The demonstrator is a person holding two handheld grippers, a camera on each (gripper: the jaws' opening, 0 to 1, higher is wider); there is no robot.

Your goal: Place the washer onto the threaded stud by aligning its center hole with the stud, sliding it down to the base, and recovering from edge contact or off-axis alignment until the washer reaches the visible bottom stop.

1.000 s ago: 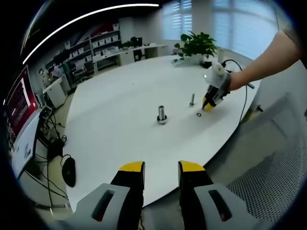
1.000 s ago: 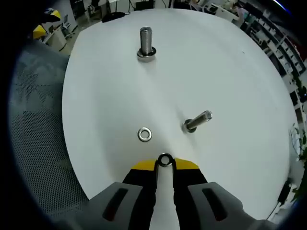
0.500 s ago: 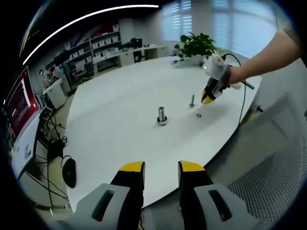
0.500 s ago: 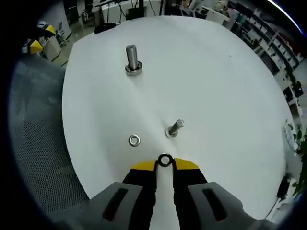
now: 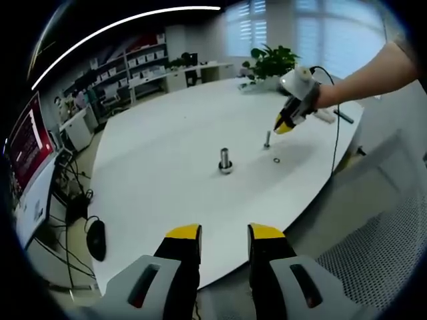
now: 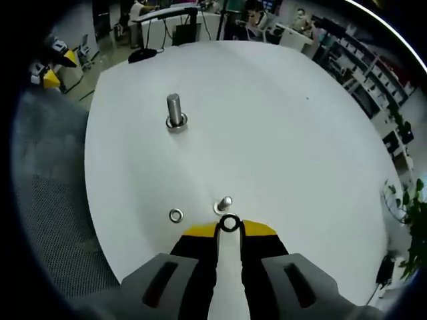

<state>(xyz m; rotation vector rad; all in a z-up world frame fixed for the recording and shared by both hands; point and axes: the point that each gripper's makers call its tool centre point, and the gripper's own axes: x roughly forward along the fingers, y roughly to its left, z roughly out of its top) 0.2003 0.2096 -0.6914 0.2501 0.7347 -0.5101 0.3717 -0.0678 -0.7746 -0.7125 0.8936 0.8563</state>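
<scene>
Table (image 5: 167,167), large, white, round-edged, is seen in both views, its top plain and glossy with few things on it. In the right gripper view a washer (image 6: 229,224) is pinched edge-on between the yellow tips of the right hand-held gripper (image 6: 229,228), clenched on it, held just above and beside a small threaded stud (image 6: 225,204) standing upright on the table. A second washer (image 6: 175,215) is noted lying flat on the table just beside that stud, apart from it. A larger bolt (image 6: 175,111) with a nut at its base is seen standing further off toward the middle of the table. In the left gripper view the left hand-held gripper (image 5: 224,233) is held low off the near edge of the table, its jaws parted with nothing between them. The right hand-held gripper (image 5: 283,125) is seen there from afar, carried by a person's arm (image 5: 370,80), its tips poised over the small stud (image 5: 267,139); the loose washer (image 5: 276,160) and larger bolt (image 5: 225,160) are also marked. Room: open office, with shelving (image 5: 133,63) along a wall, a potted plant (image 5: 272,63) at the far side of the table, windows with blinds (image 5: 293,27), a ceiling light strip (image 5: 120,23), a red screen (image 5: 27,143) at one side, and grey carpet (image 6: 50,187) below the table.
</scene>
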